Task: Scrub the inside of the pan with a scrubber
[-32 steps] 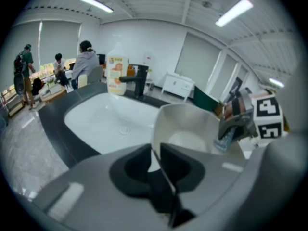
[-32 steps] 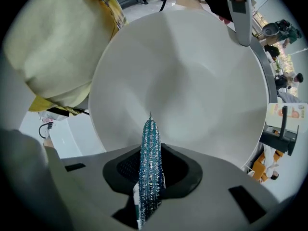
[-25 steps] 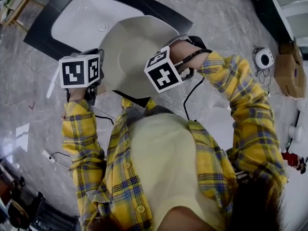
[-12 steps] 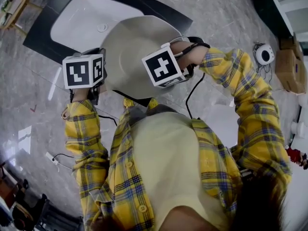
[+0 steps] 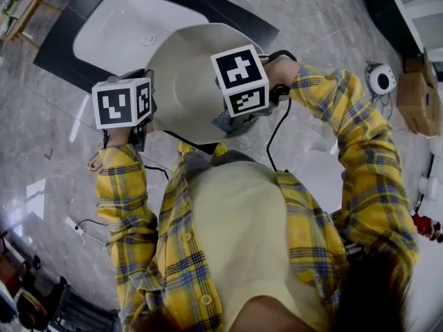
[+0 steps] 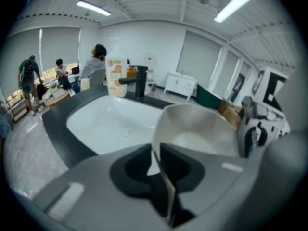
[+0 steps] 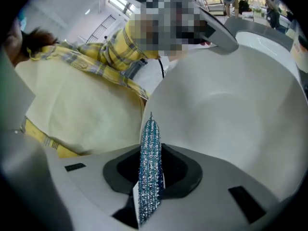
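A large cream pan [image 5: 181,71] is held over the counter in front of the white sink [image 5: 114,30]. My left gripper [image 6: 156,166] is shut on the pan's thin rim [image 6: 162,179], which runs between its jaws; its marker cube [image 5: 122,102] shows at the pan's left edge. The pan's bowl [image 6: 204,131] opens to the right of it. My right gripper [image 7: 150,172] is shut on a blue glittery scrubber [image 7: 150,146], which stands up between the jaws at the pan's inner wall [image 7: 231,105]. Its cube [image 5: 241,80] sits over the pan's right side.
A black tap [image 6: 138,81] and a soap bottle [image 6: 115,76] stand behind the sink. People are at the far left [image 6: 29,76]. A round white device [image 5: 379,82] and cardboard boxes [image 5: 417,102] lie on the floor at the right. My yellow plaid shirt [image 7: 82,105] is close behind the pan.
The right gripper has rolled and shifted up the picture over the pan, so its cube shows another face. The left gripper and the pan have stayed put.
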The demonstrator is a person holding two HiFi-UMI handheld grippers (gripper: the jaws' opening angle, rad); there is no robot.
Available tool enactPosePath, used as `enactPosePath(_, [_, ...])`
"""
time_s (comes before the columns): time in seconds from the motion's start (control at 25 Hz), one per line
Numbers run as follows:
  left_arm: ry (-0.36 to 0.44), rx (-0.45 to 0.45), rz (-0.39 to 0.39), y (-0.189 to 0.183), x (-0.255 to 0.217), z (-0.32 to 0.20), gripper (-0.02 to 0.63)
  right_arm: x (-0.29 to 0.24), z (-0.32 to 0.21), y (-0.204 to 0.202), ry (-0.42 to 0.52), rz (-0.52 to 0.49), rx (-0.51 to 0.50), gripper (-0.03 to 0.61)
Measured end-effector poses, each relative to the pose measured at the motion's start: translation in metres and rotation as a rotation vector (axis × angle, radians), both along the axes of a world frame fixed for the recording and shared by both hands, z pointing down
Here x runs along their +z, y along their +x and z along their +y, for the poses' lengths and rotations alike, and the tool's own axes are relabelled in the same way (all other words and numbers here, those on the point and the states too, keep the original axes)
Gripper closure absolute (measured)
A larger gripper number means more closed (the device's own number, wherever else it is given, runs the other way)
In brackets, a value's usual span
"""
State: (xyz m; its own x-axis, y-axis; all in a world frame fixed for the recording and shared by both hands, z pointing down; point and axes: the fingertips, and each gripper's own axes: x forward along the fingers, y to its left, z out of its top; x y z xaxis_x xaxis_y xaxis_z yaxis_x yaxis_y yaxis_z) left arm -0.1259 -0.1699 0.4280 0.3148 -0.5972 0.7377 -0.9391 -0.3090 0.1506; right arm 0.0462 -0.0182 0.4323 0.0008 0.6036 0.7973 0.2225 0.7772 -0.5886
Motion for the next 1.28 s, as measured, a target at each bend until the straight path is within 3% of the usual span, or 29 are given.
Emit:
enactPosePath(0.12, [0.001,0.002,-0.001,0.001,0.000,0.001,0.555,-0.006,-0.006,-0.013,-0.019,-0.085,0.086,0.495])
enactPosePath(0.2, [0.002,0.003,-0.005,0.001,-0.001,0.001,0.555,-0.007,-0.022,-0.022,0.028,-0.150,0.167,0.495])
enactPosePath(0.44, [0.006,0.006,-0.018,0.001,0.000,0.001,0.555,-0.019,-0.090,-0.053,0.326,-0.412,0.407,0.494])
enactPosePath(0.6, [0.008,0.005,-0.027,0.001,0.000,0.001,0.555,-0.020,-0.126,-0.061,0.589,-0.542,0.457,0.494])
enactPosePath(0.96, [0.015,0.001,-0.046,0.001,0.000,0.000,0.555,0.000,-0.166,-0.056,1.024,-0.575,0.432,0.495])
enactPosePath(1.28, [0.018,0.006,-0.073,0.008,0.003,-0.003,0.555,0.012,-0.189,-0.052,1.199,-0.553,0.478,0.494])
